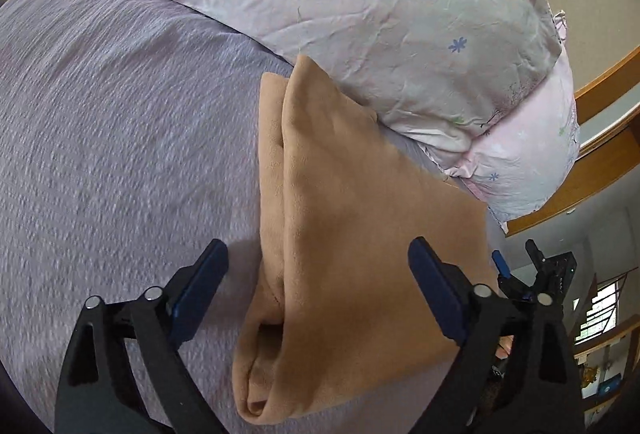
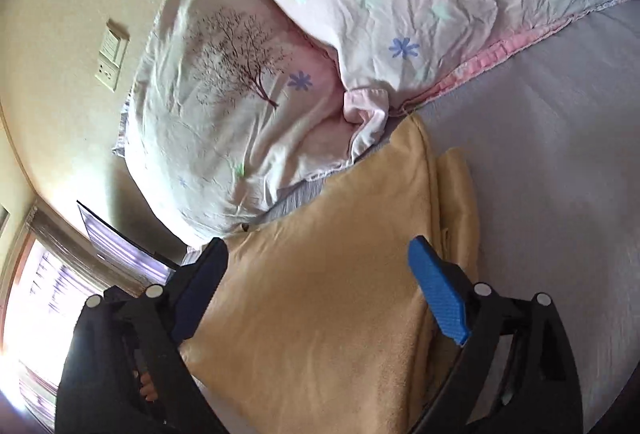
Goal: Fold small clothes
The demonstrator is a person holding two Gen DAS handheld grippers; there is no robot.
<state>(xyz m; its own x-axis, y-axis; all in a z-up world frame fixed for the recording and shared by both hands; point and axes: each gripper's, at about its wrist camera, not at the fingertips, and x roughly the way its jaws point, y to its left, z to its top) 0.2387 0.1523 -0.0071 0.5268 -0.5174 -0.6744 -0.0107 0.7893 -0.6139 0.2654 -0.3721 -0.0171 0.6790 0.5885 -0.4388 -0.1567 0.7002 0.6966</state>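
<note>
From the left wrist, the left gripper (image 1: pixel 318 290) hangs released above the bed (image 1: pixel 120 121), its two blue pads (image 1: pixel 434 290) spread wide with nothing between them. A tan cloth (image 1: pixel 344 234) lies folded on the lilac bedspread under the gap between the pads. The top layer tapers to a point at the far end, and a narrower layer shows along its left edge. The far corner of the cloth touches the floral pillow (image 1: pixel 360 13), which rests on a second, pinker pillow (image 1: pixel 532 161). At the right edge the right gripper (image 1: pixel 520 270) is partly visible beside the cloth.

From the right wrist, the right gripper (image 2: pixel 318 290) is also released, pads apart and empty, hovering over the same cloth (image 2: pixel 328 274). Here the cloth runs from the near edge up to the pillows (image 2: pixel 248 73), with its under layer showing on the right. A wall switch plate (image 2: pixel 112 53) sits to the left, and a bright window (image 2: pixel 40 294) lies at lower left.
</note>
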